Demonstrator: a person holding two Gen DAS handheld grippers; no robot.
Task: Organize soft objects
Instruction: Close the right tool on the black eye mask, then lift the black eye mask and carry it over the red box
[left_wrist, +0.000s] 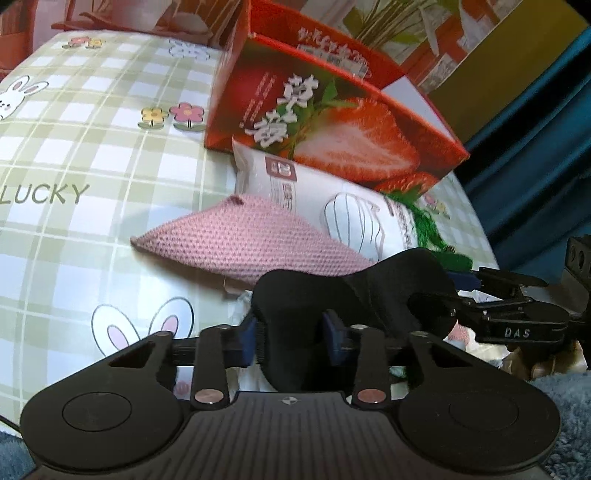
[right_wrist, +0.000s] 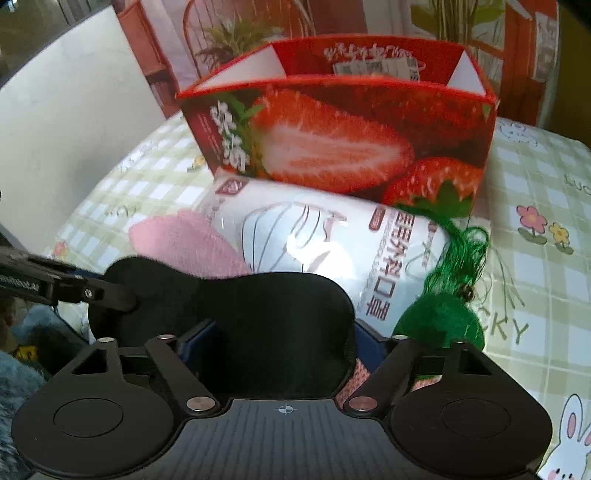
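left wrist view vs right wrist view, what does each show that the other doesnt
Only the left wrist view shows the blue curtain and the right gripper reaching in from the side.

Only the right wrist view shows the green pompom whole and the white wall.

Both show the black eye mask held by both grippers, the strawberry box, the white mask packet, the pink knit piece and the checked tablecloth.

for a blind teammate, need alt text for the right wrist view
A black eye mask is held between both grippers, the right gripper at its middle, the left gripper at its left end. Behind lie a white mask packet, pink cloth, green tassel ball and open strawberry box.
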